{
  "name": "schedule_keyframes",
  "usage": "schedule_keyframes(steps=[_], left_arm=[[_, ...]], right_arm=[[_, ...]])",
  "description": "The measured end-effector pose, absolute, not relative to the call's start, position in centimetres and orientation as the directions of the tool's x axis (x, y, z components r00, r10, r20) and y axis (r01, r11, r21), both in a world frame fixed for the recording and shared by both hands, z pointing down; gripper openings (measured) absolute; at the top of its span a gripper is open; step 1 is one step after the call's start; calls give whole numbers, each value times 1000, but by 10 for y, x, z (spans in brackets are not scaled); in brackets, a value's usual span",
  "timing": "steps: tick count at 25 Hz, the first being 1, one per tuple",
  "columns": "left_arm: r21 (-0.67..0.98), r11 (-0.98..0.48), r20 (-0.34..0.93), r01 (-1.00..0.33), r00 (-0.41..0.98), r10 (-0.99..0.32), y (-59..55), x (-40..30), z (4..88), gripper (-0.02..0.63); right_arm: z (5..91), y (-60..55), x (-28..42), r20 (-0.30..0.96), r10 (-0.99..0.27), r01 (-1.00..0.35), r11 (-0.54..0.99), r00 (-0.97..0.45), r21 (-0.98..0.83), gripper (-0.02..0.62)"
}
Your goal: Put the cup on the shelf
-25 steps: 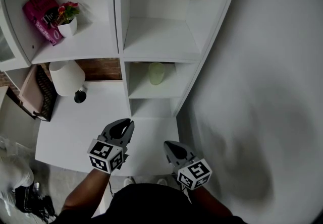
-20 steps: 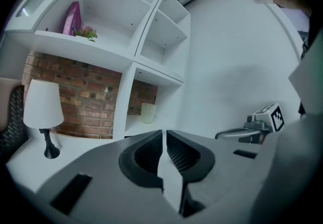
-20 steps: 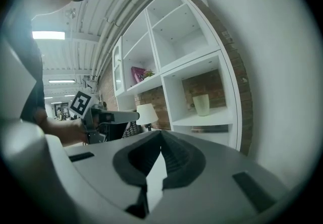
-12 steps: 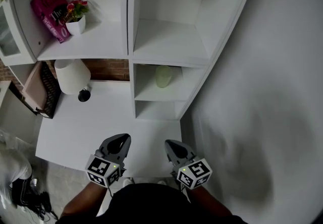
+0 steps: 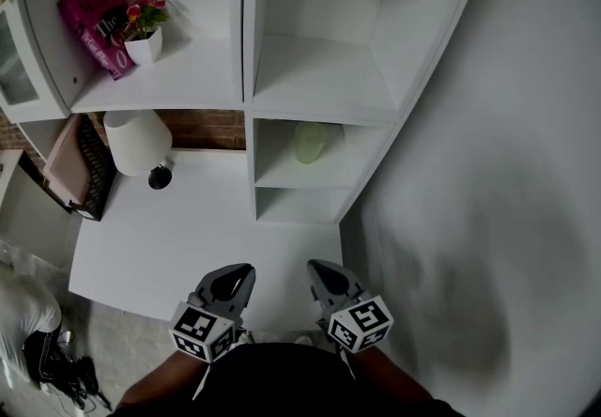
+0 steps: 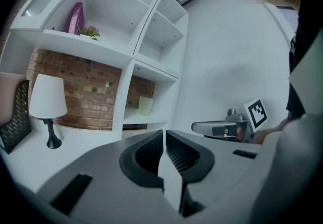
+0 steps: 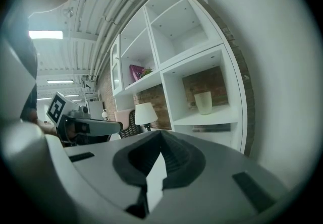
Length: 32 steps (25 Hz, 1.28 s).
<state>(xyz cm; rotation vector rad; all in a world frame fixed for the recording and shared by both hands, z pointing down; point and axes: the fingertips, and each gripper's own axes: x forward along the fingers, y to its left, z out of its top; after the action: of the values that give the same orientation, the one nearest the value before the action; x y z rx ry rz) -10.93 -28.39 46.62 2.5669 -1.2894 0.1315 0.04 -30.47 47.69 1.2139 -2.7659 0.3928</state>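
Pale green translucent cup stands upright in the lower right compartment of the white open shelf unit, well apart from both tongs. Left gripper and right gripper hover side by side over the near edge of the white desk top, both pointing toward the shelves, each with jaws pressed together on nothing. White-shaded table lamp stands on the desk at left; pink packet and white pot of red flowers sit in the upper left compartment.
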Motion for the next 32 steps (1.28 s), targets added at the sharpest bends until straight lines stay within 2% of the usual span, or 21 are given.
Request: schedule_keyframes(steps=[32], left_arm=[[157,-576,197,-803,596,-778,-289,-108,458,21]], right_arm=[[475,-304,0,171,-700,-720,663,-693,-206,3]])
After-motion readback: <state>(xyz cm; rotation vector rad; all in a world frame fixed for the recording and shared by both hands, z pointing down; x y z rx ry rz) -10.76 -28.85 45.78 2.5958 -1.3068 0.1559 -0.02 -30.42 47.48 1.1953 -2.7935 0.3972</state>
